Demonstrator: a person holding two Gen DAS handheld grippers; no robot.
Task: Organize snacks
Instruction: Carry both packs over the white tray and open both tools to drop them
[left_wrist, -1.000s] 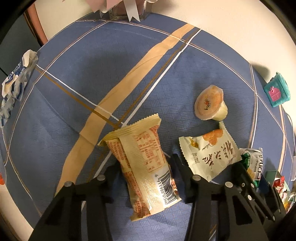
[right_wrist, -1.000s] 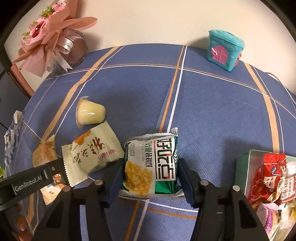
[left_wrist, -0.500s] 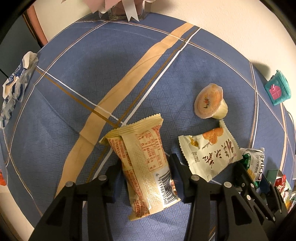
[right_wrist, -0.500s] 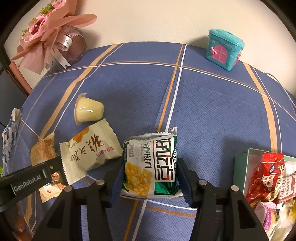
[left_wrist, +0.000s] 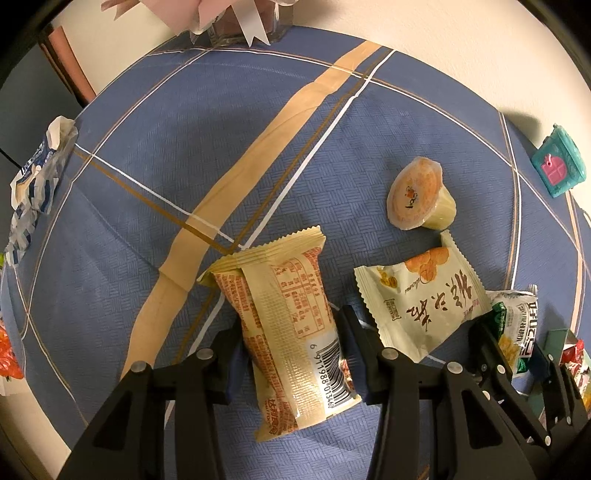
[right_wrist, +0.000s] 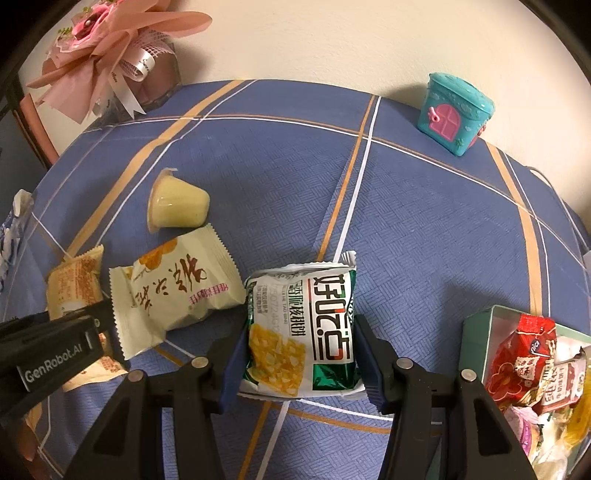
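My left gripper (left_wrist: 291, 343) is shut on a tan and orange snack packet (left_wrist: 291, 325) with a barcode, on the blue tablecloth. My right gripper (right_wrist: 299, 354) is shut on a green and white snack packet (right_wrist: 306, 328); the packet also shows in the left wrist view (left_wrist: 517, 325). Between them lies a cream packet with brown writing (right_wrist: 177, 288), also in the left wrist view (left_wrist: 424, 299). A yellow jelly cup (right_wrist: 177, 203) lies on its side behind it. A green box (right_wrist: 480, 332) with several snacks stands at the right.
A teal toy house (right_wrist: 454, 110) stands at the table's back right. A pink bouquet (right_wrist: 107, 55) stands at the back left. A blue and white wrapper (left_wrist: 33, 177) lies at the left edge. A red packet (left_wrist: 7, 354) shows at the far left.
Both grippers have closed in on their packets, the fingers now pressing the sides. The packets and the other snacks have stayed in place.
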